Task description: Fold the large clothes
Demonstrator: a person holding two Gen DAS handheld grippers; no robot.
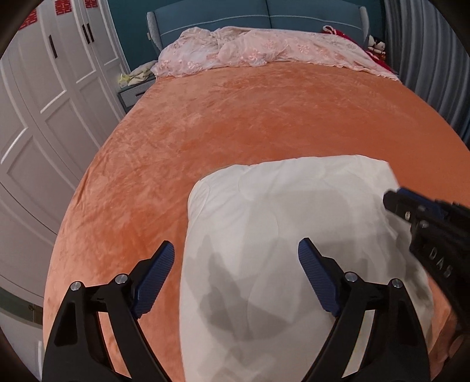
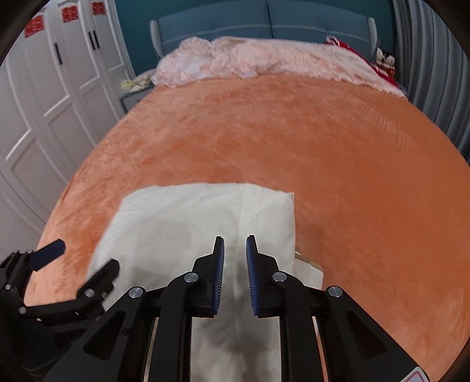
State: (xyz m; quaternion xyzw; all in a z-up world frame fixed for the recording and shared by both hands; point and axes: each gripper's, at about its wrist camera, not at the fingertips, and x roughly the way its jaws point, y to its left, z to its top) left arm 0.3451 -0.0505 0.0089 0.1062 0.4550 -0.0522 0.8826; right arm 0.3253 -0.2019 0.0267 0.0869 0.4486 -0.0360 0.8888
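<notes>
A white padded garment (image 1: pixel 279 205) (image 2: pixel 182 223) lies folded into a thick rectangle at the near end of a bed under an orange plush blanket (image 1: pixel 235 117) (image 2: pixel 337 161). My left gripper (image 1: pixel 236 242) (image 2: pixel 83 255) hangs open over the garment's left edge, one finger above the blanket and the other above the cloth, with nothing pinched. My right gripper (image 2: pixel 235 237) (image 1: pixel 389 199) is at the garment's right side. Its pads stand a narrow gap apart with white cloth in that gap, nipping a fold. The garment's near end is hidden under both grippers.
A crumpled pink lace cover (image 1: pixel 249 47) lies across the head of the bed, below a teal headboard (image 1: pixel 264 14). White wardrobe doors (image 1: pixel 44 102) and a nightstand (image 1: pixel 132 94) stand to the left. A plush toy (image 1: pixel 377 45) and a grey curtain (image 1: pixel 434 58) are at the right.
</notes>
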